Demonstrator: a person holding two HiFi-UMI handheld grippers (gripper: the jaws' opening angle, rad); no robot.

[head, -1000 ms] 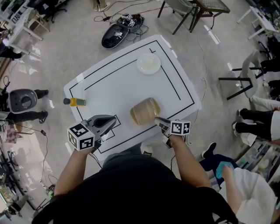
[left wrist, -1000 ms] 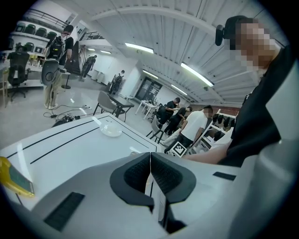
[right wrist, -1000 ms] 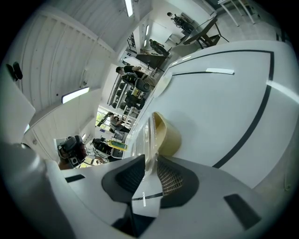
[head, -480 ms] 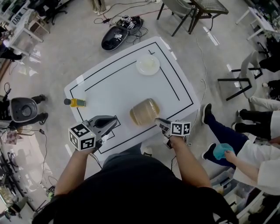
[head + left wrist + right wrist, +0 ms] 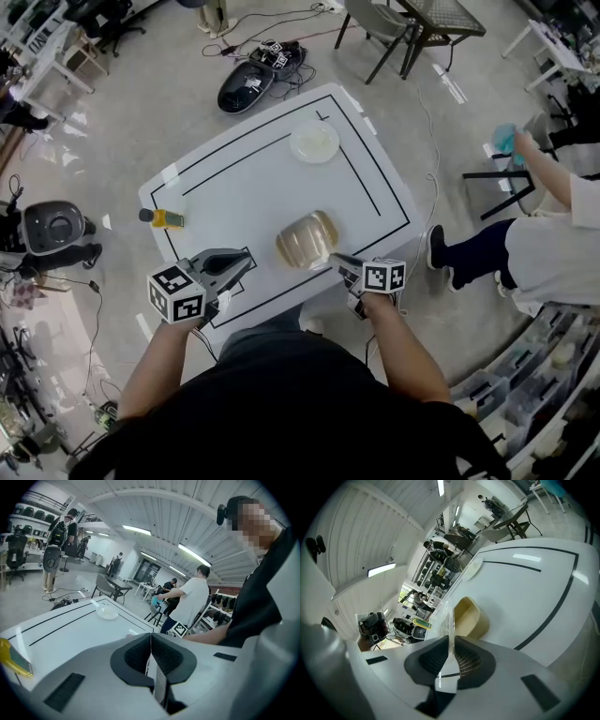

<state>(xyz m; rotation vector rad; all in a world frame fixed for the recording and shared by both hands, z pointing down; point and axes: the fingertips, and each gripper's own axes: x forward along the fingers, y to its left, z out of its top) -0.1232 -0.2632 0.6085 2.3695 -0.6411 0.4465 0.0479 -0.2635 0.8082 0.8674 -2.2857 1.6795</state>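
Note:
A tan bowl (image 5: pixel 305 239) with a clear plastic cover over it lies tilted on the white table (image 5: pixel 244 178), near its front edge. My right gripper (image 5: pixel 335 259) reaches it from the right. In the right gripper view the jaws (image 5: pixel 449 641) are shut on the cover's thin clear edge (image 5: pixel 449 618), with the tan bowl (image 5: pixel 472 617) just beyond. My left gripper (image 5: pixel 246 260) hovers over the table's front left corner, shut with nothing between its jaws (image 5: pixel 151 637).
A yellow bottle (image 5: pixel 164 218) lies at the table's left edge and shows at the left (image 5: pixel 14 660) in the left gripper view. A white dish (image 5: pixel 314 142) sits at the far side. A person (image 5: pixel 553 234) stands to the right, with chairs beyond (image 5: pixel 403 23).
Both grippers and the bowl stay almost where they were. The person on the right of the table has stood up and shifted further right and back.

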